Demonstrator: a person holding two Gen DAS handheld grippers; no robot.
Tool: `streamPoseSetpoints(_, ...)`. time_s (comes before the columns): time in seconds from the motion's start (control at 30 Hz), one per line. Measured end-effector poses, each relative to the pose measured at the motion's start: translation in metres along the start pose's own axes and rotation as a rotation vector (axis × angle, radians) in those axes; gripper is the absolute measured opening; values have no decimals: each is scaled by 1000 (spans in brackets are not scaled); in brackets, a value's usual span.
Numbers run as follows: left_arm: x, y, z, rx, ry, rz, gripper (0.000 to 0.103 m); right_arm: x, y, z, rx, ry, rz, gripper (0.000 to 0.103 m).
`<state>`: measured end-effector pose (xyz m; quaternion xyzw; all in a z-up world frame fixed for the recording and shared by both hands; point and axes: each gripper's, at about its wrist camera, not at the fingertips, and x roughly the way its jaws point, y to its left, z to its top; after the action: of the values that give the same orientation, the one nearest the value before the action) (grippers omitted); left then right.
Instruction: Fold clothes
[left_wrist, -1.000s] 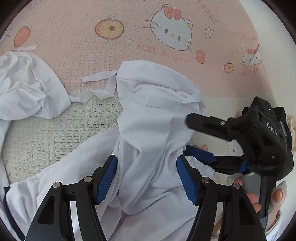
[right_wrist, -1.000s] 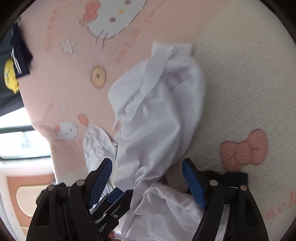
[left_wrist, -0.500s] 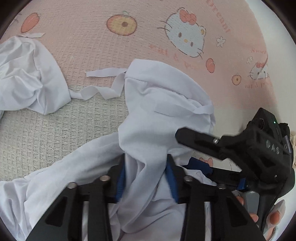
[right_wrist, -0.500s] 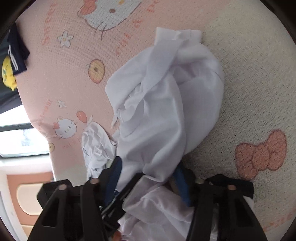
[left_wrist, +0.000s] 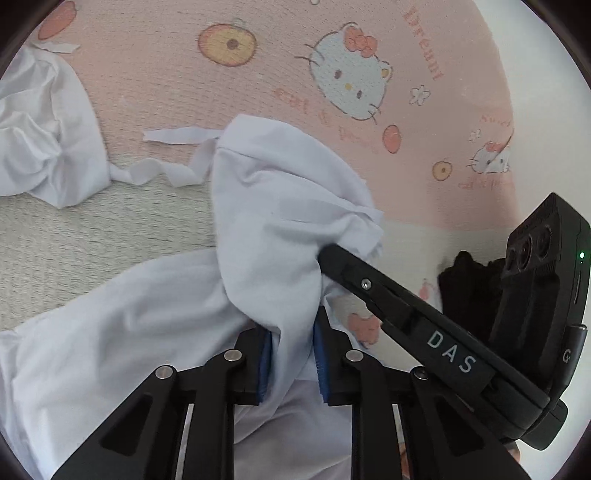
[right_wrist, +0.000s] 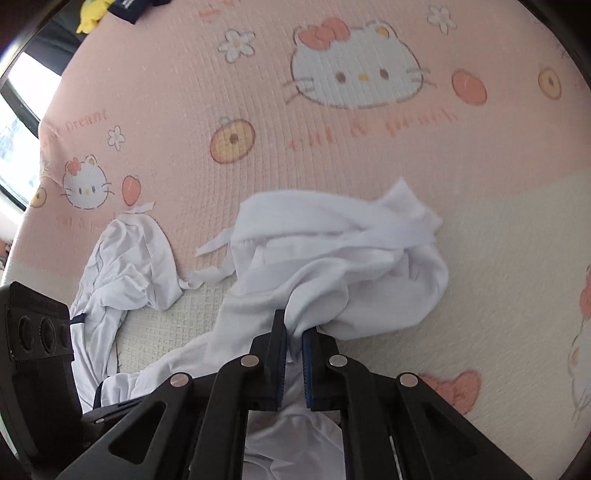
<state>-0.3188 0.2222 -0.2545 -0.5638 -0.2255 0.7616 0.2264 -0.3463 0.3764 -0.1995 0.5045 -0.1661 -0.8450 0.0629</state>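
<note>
Garment (left_wrist: 273, 221), white, crumpled on pink-and-cream cartoon blanket (left_wrist: 258, 74) in left wrist view; left gripper (left_wrist: 291, 354) clamped on a raised fold of it, jaws just closed in with cloth pinched between blue pads (left_wrist: 320, 365). Right gripper's finger crossing from the right, its tip touching the same bunch. Loose strip (left_wrist: 173, 134) trailing toward the pink. In right wrist view, right gripper (right_wrist: 293, 360) pinched tight on a ridge of garment, jaws having just closed onto cloth. Rest of it heaped just ahead.
</note>
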Motion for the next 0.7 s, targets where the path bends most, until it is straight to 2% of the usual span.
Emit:
streamPoseSetpoints(0.1,2,-13,0,48,-8,16,17,-5,-9,5,2,5,1,6)
streamPoseSetpoints(0.27,6,-30,4,60,-5,-9,17,-16,-28,13,83,6,83,6)
streamPoseSetpoints(0.53,21,-57,8,79,33,-57,17,-29,-57,22,121,-4,24,6)
streamPoseSetpoints(0.67,32,-69,5,120,54,-26,17,-28,-74,22,165,24,-32,6)
streamPoseSetpoints(0.7,34,-71,5,143,62,2,17,-27,-78,20,177,29,-38,6)
